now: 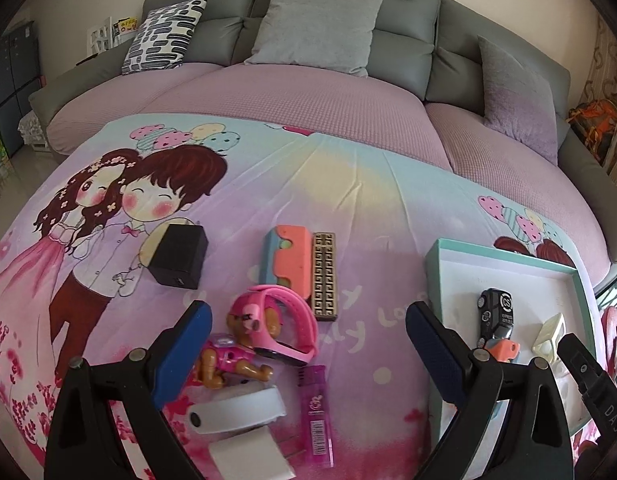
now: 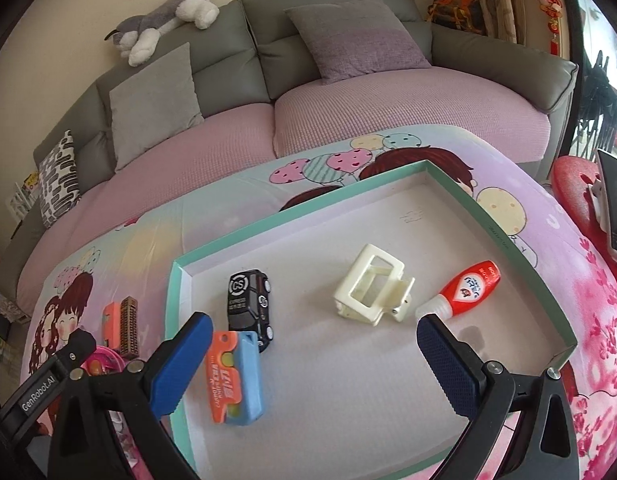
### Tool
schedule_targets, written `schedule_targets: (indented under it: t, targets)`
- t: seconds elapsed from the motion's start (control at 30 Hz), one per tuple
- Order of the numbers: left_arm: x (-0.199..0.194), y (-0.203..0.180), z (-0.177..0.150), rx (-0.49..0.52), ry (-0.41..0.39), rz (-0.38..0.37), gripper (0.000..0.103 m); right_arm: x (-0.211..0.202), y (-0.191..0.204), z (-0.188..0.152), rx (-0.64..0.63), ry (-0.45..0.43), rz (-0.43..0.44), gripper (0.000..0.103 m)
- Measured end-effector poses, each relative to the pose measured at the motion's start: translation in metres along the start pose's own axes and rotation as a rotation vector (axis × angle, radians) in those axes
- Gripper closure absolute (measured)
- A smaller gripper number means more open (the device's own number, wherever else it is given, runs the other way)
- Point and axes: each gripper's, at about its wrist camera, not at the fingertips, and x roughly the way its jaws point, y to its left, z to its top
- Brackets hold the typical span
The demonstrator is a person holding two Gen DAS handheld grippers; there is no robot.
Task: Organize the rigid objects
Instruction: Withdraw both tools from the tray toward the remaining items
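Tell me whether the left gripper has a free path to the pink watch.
Probably yes. The left gripper is open, and the pink watch lies between its fingers, uncovered, though the toy pup crowds it.

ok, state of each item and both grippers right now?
left gripper: open, empty
right gripper: open, empty
tray: holds four items
toy car: in tray, on its wheels
hair clip: in tray
red bottle: in tray, lying down
orange-blue case: in tray, flat
pink watch: on cloth
lighter: on cloth, flat
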Motion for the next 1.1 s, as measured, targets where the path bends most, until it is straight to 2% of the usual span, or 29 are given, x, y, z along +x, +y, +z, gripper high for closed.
schedule_targets:
  t: [0.13, 0.47, 0.83, 1.1]
  targets:
    - [-0.003, 0.03, 0.007, -0.038, -0.007, 0.044, 0.005, 0.002, 0.021, -0.003, -0.015, 0.015, 0.077, 0.0]
    - [-0.004, 0.094, 0.014, -0.107, 0.016, 0.139, 0.005, 0.011, 0.079, -0.018, -0.115, 0.07, 0.206, 0.0]
    - [-0.017, 0.133, 0.013, -0.127, 0.034, 0.159, 0.005, 0.021, 0.103, -0.028, -0.141, 0.122, 0.256, 0.0]
    - [-0.012, 0.133, -0.001, -0.099, 0.09, 0.094, 0.005, 0.026, 0.128, -0.043, -0.205, 0.177, 0.303, 0.0]
